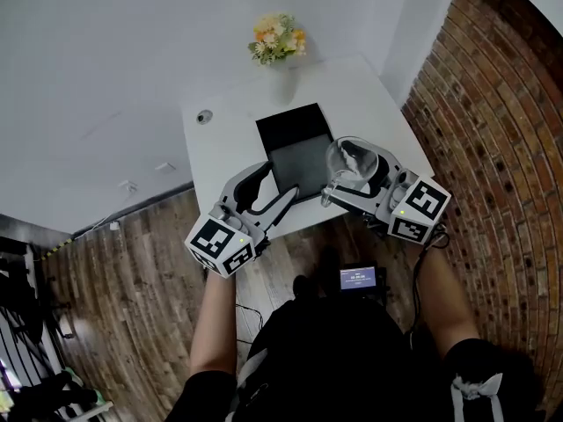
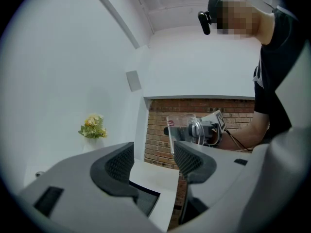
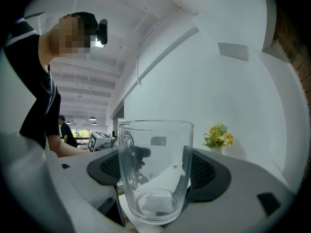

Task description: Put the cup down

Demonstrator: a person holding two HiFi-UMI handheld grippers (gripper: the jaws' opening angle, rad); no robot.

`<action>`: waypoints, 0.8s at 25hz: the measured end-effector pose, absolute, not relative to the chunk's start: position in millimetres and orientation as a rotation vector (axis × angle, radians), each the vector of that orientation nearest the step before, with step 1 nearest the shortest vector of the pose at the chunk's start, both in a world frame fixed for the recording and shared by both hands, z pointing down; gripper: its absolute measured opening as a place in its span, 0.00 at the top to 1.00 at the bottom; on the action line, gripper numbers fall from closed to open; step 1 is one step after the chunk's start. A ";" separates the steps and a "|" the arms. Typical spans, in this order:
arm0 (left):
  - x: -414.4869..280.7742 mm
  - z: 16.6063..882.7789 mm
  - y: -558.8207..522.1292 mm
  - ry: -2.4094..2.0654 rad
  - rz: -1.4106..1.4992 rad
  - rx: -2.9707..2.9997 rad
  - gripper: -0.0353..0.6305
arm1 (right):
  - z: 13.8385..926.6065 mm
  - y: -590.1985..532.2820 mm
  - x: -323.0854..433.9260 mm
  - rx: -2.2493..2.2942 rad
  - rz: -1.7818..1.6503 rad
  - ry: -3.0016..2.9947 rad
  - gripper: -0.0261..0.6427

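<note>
A clear glass cup (image 1: 351, 160) with a handle hangs over the front right part of the white table (image 1: 369, 95). My right gripper (image 1: 354, 181) is shut on it, one pad on each side of the cup (image 3: 154, 171). It stands upright between the jaws in the right gripper view and is empty. My left gripper (image 1: 274, 185) is open with nothing in it, at the table's front edge beside the black mat (image 1: 295, 143). From the left gripper view, the cup (image 2: 181, 130) shows to the right beyond my open left gripper (image 2: 153, 157).
A small vase of yellow and orange flowers (image 1: 278, 40) stands at the table's far edge against the white wall. A small round object (image 1: 204, 117) lies at the far left corner. A brick wall (image 1: 493, 130) runs along the right; wooden floor lies below.
</note>
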State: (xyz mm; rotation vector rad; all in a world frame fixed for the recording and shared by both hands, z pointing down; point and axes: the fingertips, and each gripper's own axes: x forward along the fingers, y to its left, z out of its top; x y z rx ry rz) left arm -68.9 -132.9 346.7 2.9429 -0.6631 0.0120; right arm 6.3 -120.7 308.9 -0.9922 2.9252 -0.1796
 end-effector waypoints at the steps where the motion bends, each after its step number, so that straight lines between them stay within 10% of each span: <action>1: -66.3 347.3 -135.9 -0.667 0.017 2.943 0.57 | 308.8 -125.6 8.0 -0.983 -0.180 2.924 0.40; 20: -6.9 350.9 -210.0 -0.843 0.062 2.880 0.57 | 320.1 -211.7 52.3 -0.762 -0.171 2.991 0.40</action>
